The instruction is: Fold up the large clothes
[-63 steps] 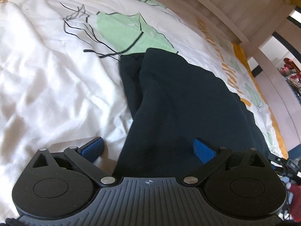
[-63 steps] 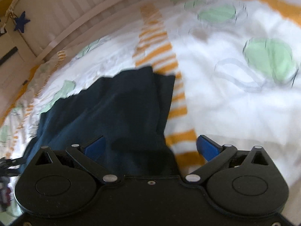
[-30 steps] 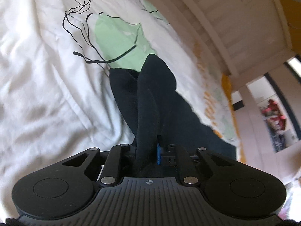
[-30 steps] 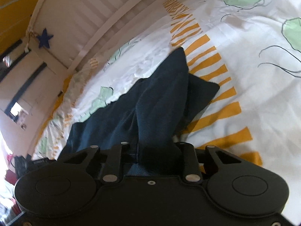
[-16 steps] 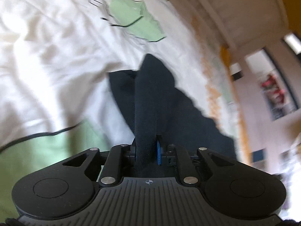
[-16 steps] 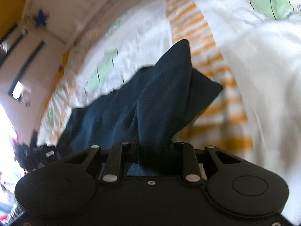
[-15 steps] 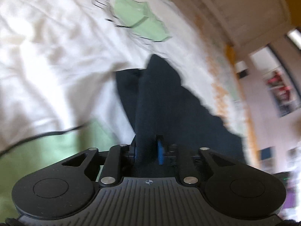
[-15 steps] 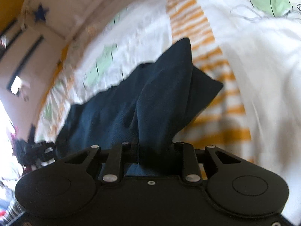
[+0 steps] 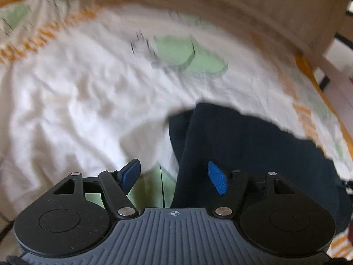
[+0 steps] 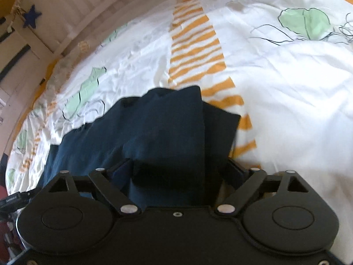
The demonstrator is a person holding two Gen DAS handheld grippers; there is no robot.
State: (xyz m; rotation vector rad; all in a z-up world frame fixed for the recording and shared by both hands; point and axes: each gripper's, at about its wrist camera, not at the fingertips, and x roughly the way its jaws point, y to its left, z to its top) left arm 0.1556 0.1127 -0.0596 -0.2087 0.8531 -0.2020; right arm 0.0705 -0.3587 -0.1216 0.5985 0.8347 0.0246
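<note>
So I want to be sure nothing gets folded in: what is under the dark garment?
Around the dark garment only the white patterned duvet shows; the garment lies on it. A lower layer of its own cloth peeks out. Whatever lies beneath the middle is covered.

The left gripper [image 9: 174, 176] hangs over the bedsheet [image 9: 83, 101] with its blue fingers [image 9: 217, 180] spread apart. The dark garment [image 9: 253, 145] lies between them and stretches off right, its folded edge layered.

Sunlit white duvet with green blobs and orange stripes [image 10: 275, 114], pale slatted wooden bed frame [image 10: 72, 8], blue star decoration [image 10: 32, 18] hanging there.
</note>
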